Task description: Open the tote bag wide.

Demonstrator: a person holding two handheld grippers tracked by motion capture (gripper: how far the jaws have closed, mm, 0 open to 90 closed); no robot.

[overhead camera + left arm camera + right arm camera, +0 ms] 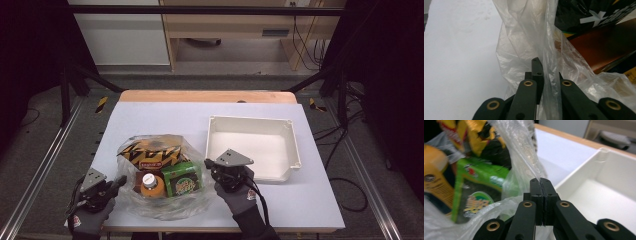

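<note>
A clear plastic bag [152, 211] lies at the table's front and holds a yellow-and-black snack bag [150, 152], a green box [182, 179], an orange bottle [150, 186] with a white cap, and a brown box [604, 47]. My left gripper [119, 182] is at the bag's left edge. In the left gripper view its jaws [544, 68] are closed on a fold of the plastic bag [524, 37], which drapes over one jaw. My right gripper [207, 164] is at the bag's right edge, shut [541, 182] on a strip of plastic bag [521, 147] beside the green box [479, 187].
An empty white tray [250, 121] stands just right of the bag, its near wall [584, 172] close to my right gripper. Bare white table [165, 115] stretches behind the bag. The wooden far edge [207, 96] borders the table at the back.
</note>
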